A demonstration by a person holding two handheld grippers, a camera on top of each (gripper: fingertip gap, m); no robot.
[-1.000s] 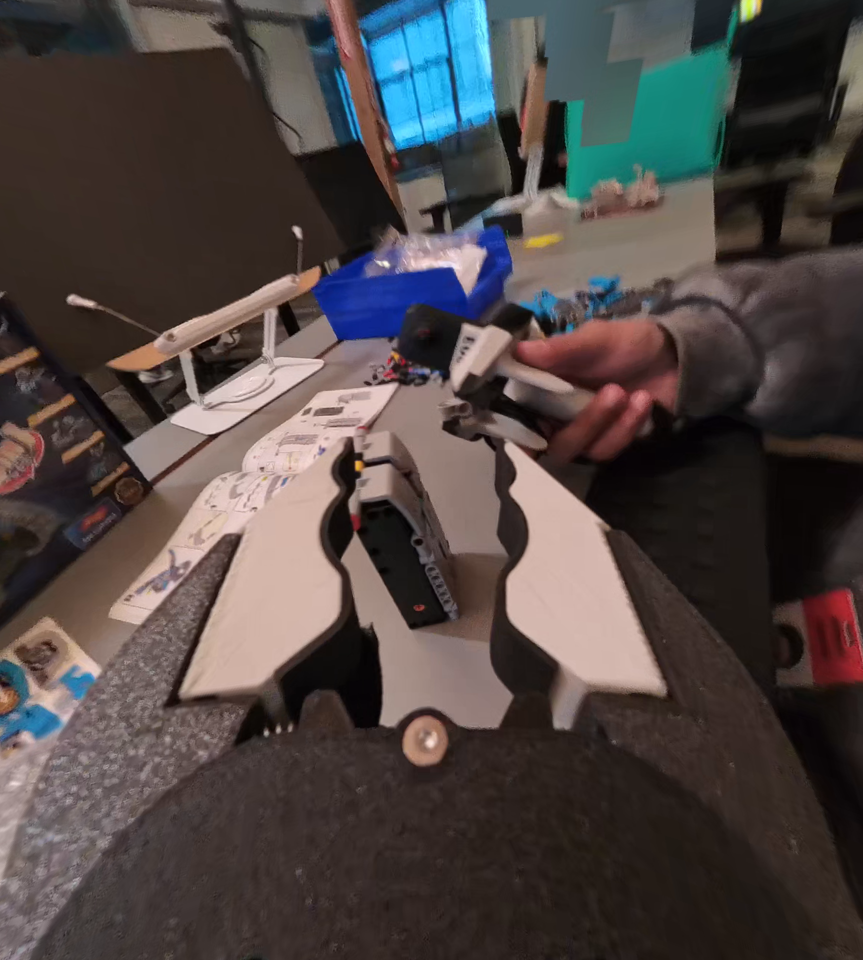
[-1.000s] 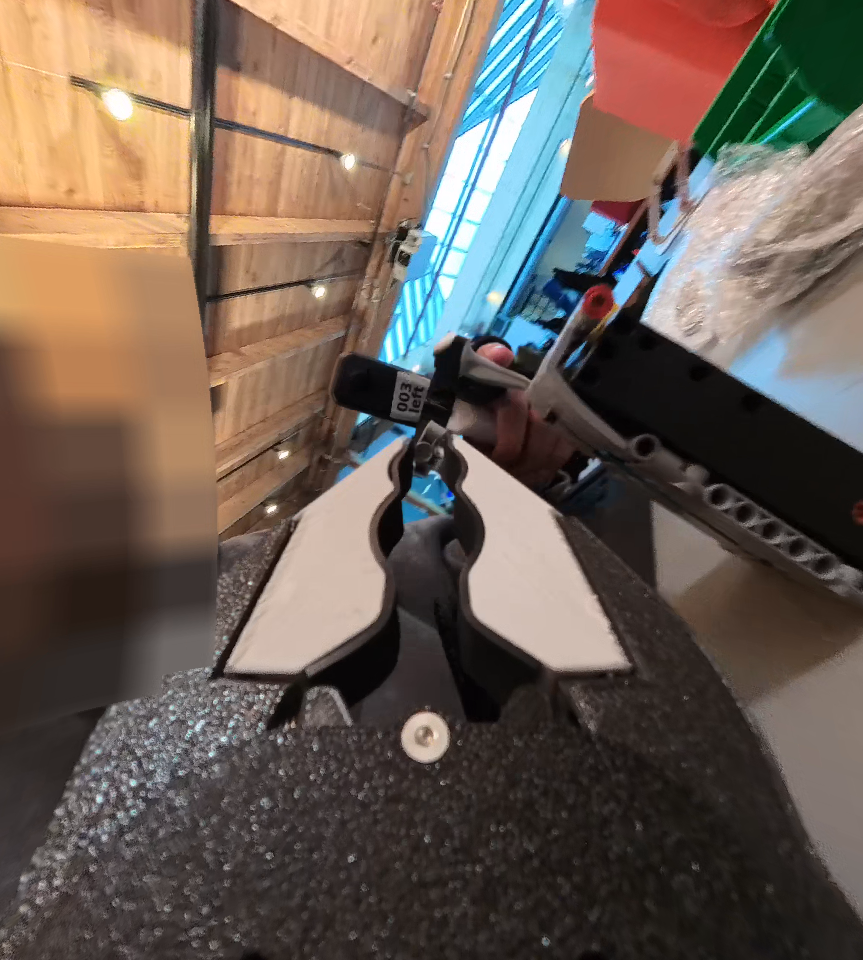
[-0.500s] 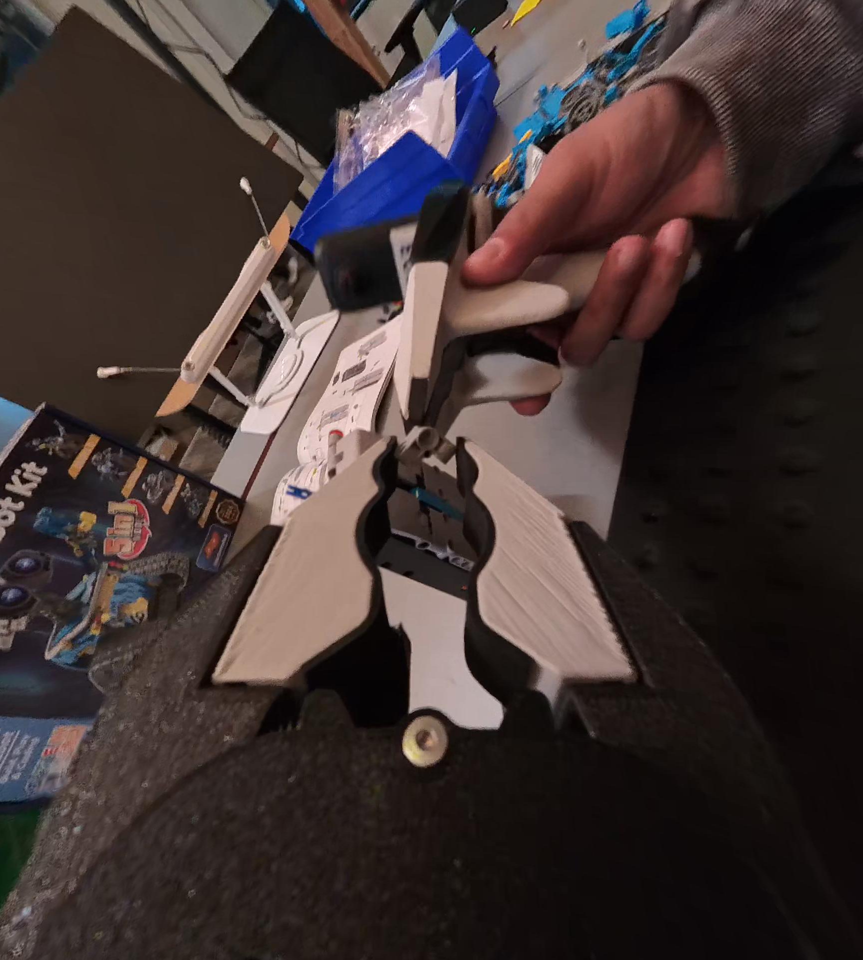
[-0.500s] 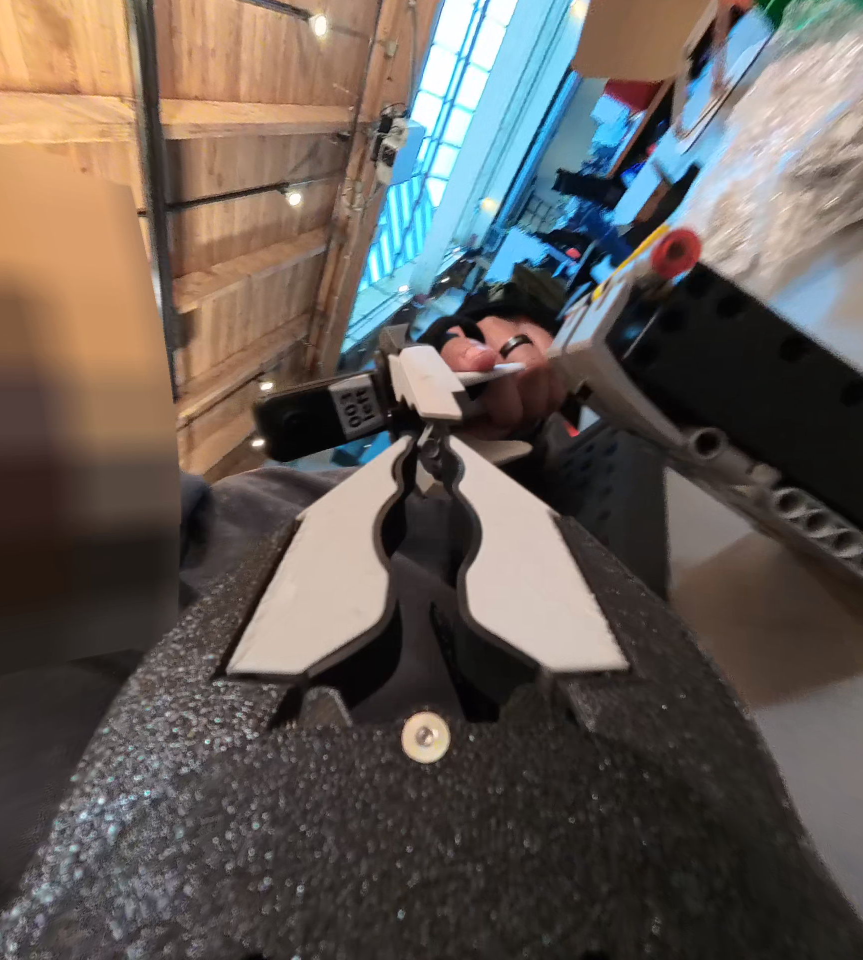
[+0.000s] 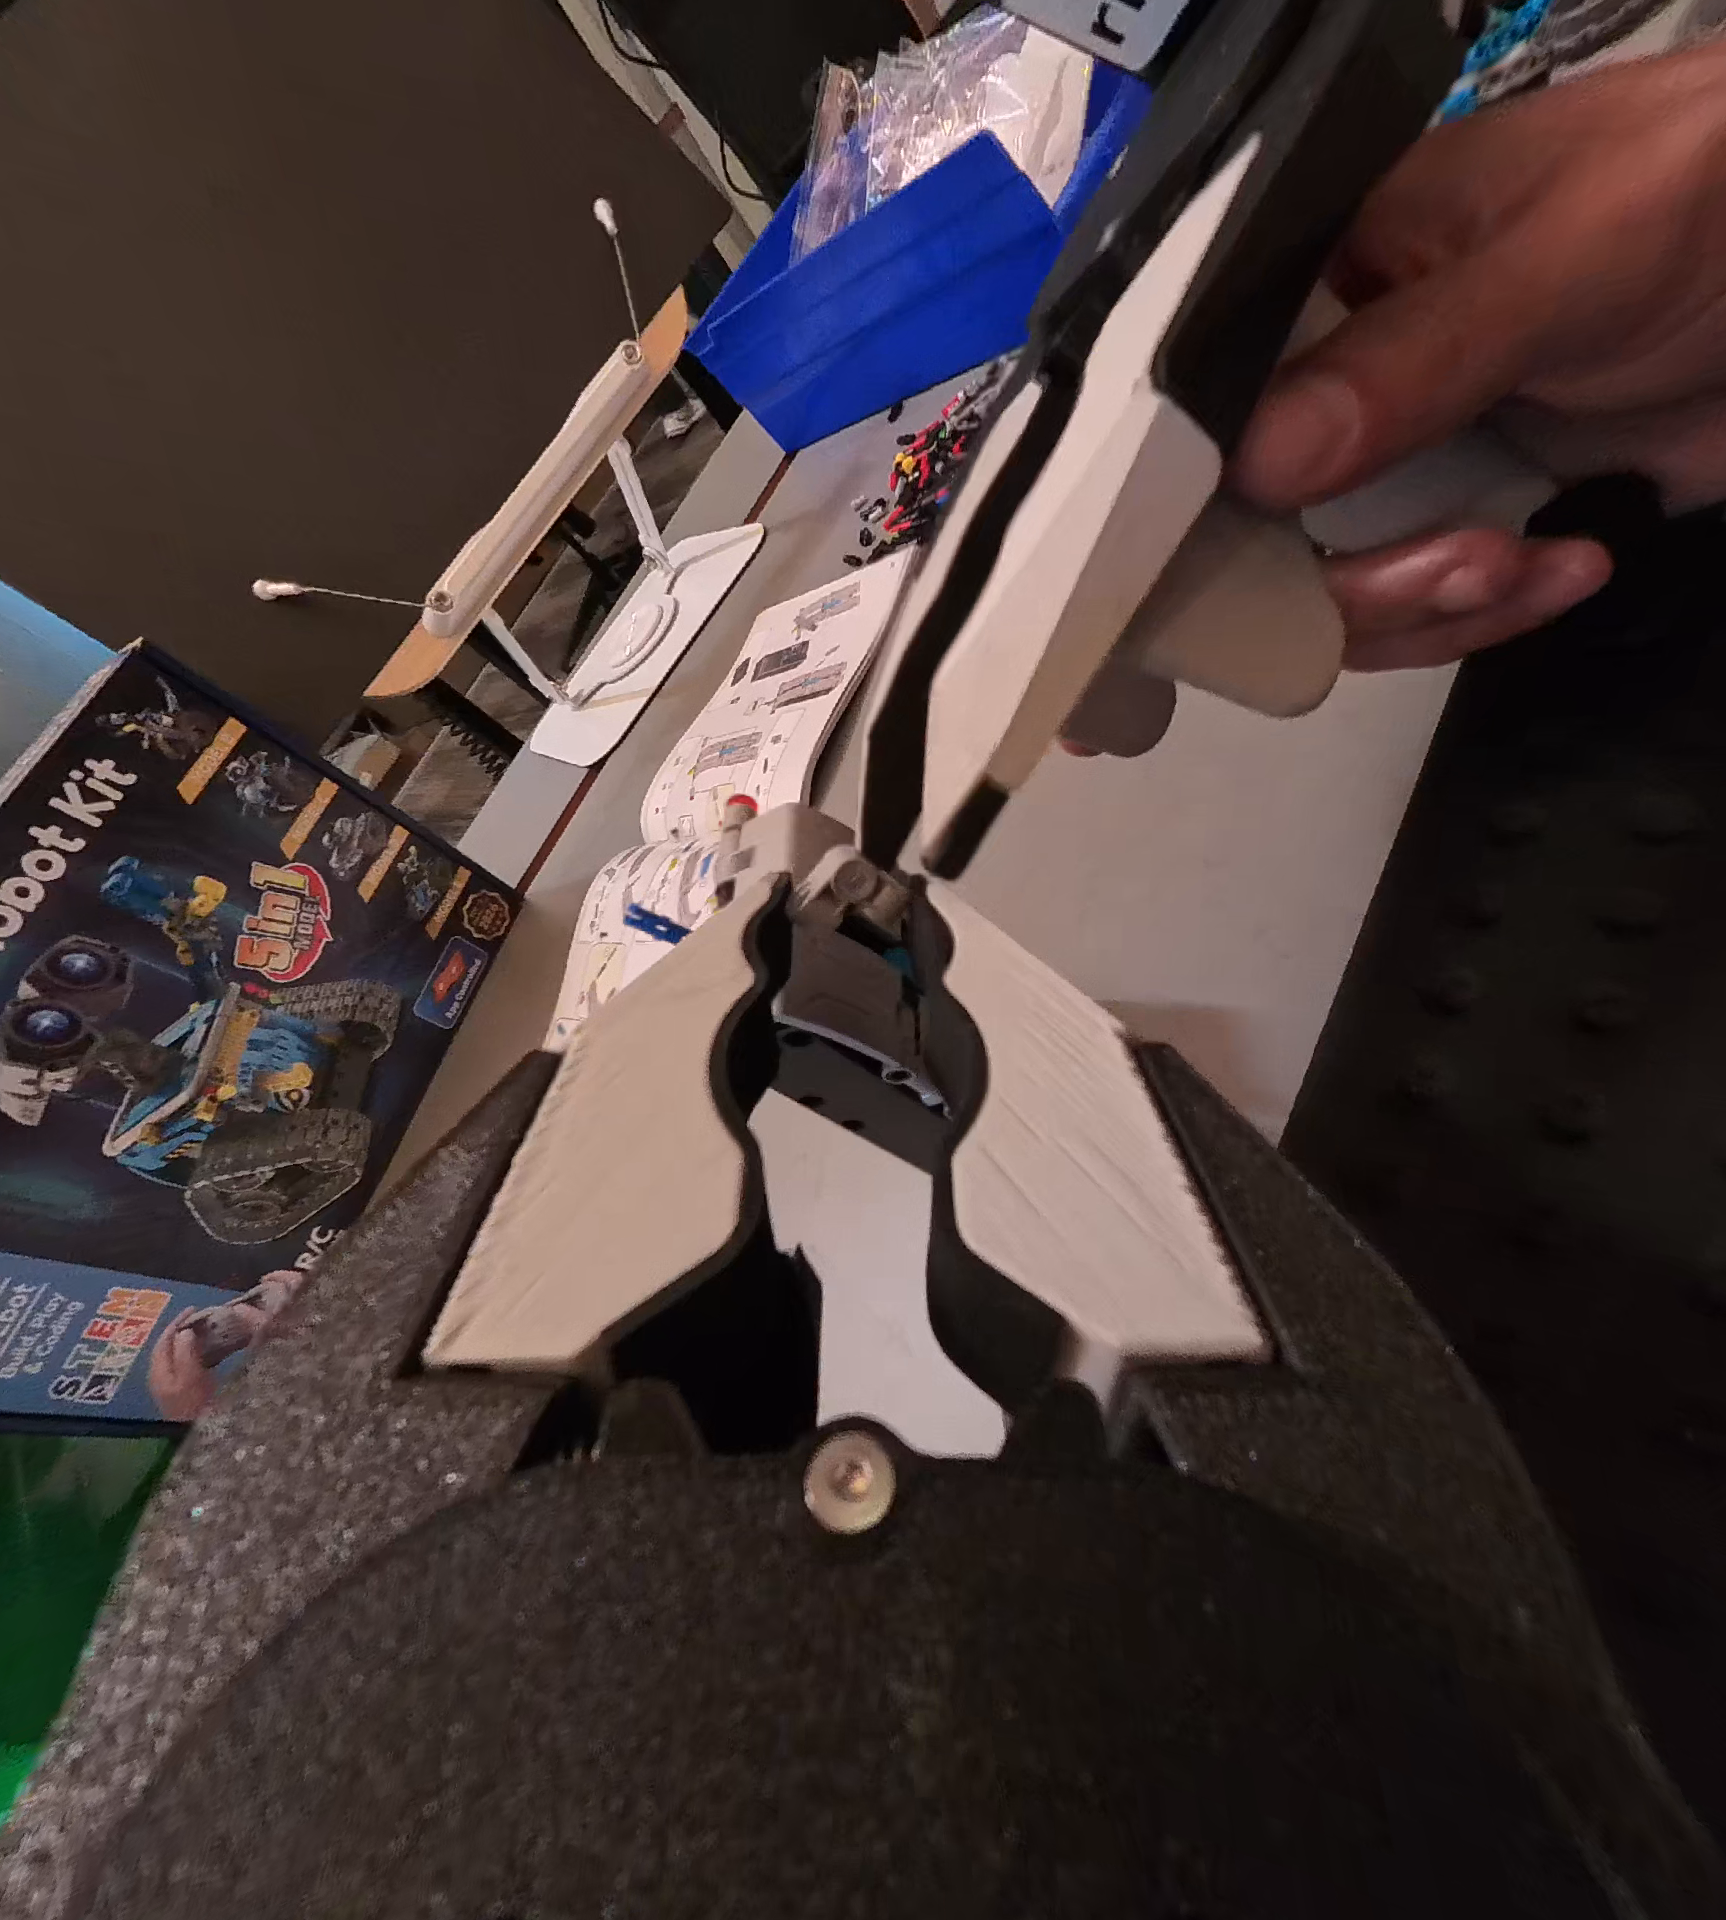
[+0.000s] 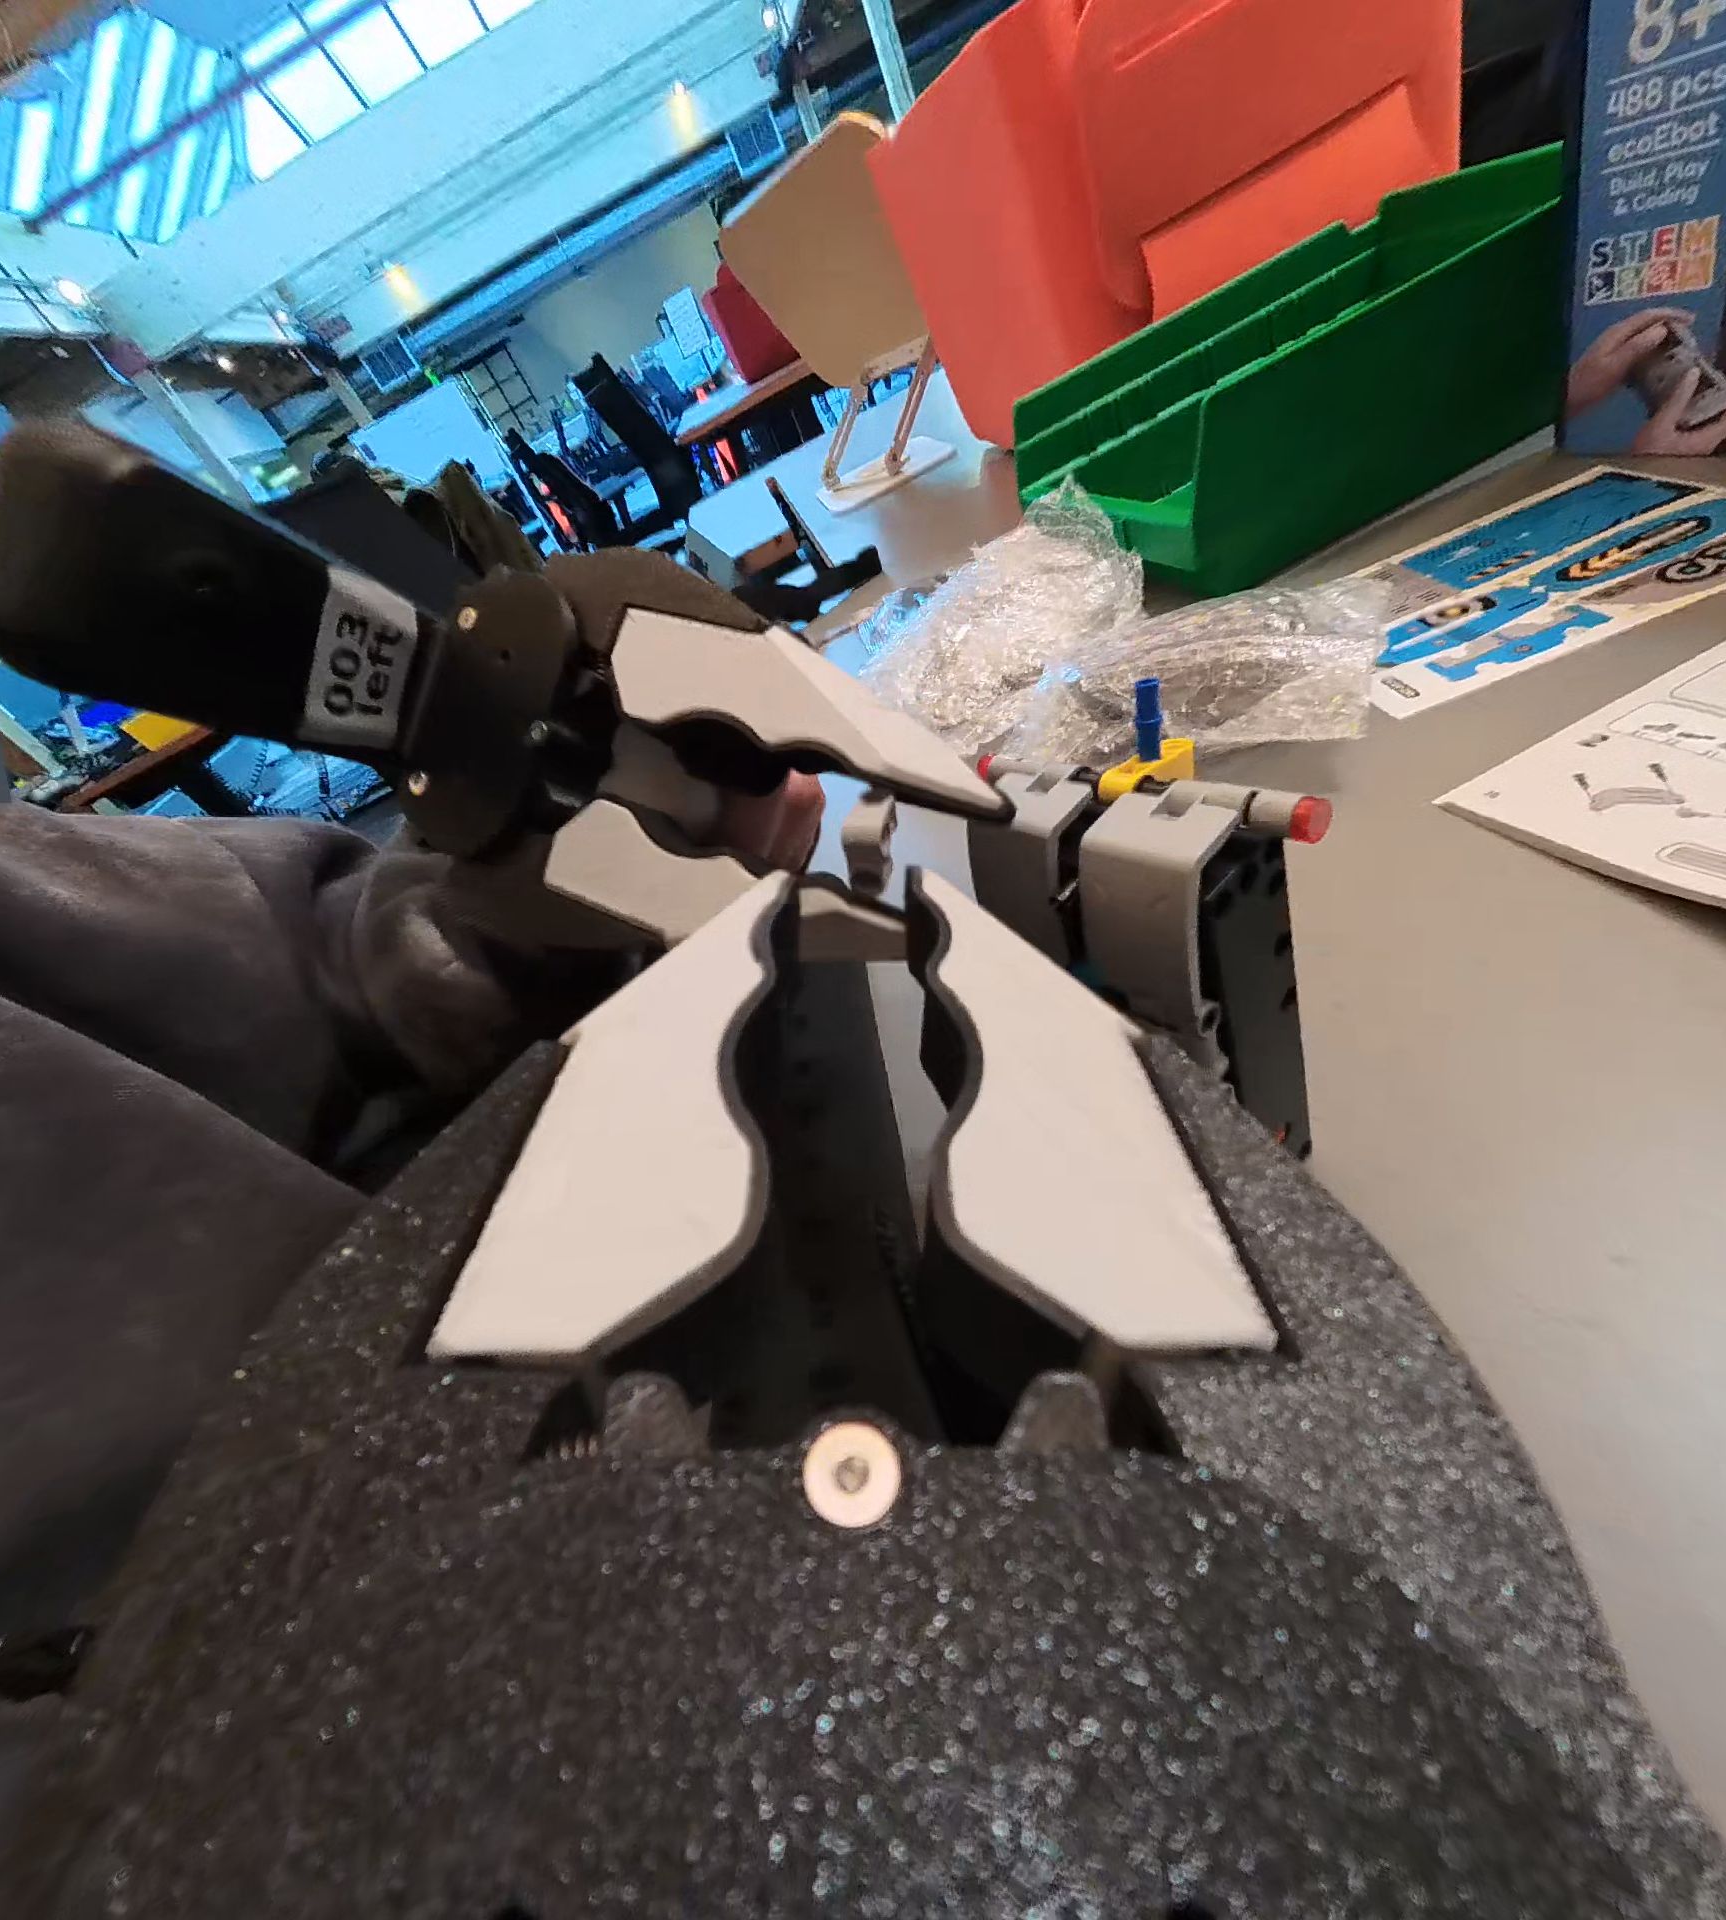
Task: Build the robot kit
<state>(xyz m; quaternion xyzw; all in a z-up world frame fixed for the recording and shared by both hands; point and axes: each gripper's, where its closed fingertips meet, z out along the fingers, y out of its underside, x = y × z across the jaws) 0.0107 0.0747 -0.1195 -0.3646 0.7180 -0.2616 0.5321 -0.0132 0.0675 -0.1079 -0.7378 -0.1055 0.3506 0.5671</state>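
Your left hand-held gripper (image 5: 843, 914) pinched black-and-grey brick assembly (image 5: 843, 997) above bench (image 5: 1191, 904). Your right hand-held gripper (image 6: 851, 896) pinched small grey connector (image 6: 869, 842), touching assembly's near end, beside instruction booklet (image 6: 1669, 790).

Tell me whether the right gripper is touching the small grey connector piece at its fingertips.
Touching: the right wrist view shows the right gripper with both fingertips closed on the grey connector piece, no gap either side.

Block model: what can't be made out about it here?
Left wrist view: the block model sits between the left gripper's fingers, which hide its sides.
Right wrist view: the right gripper hides its lower part.
Right wrist view: whether the small grey piece it pinches joins the model is unclear.
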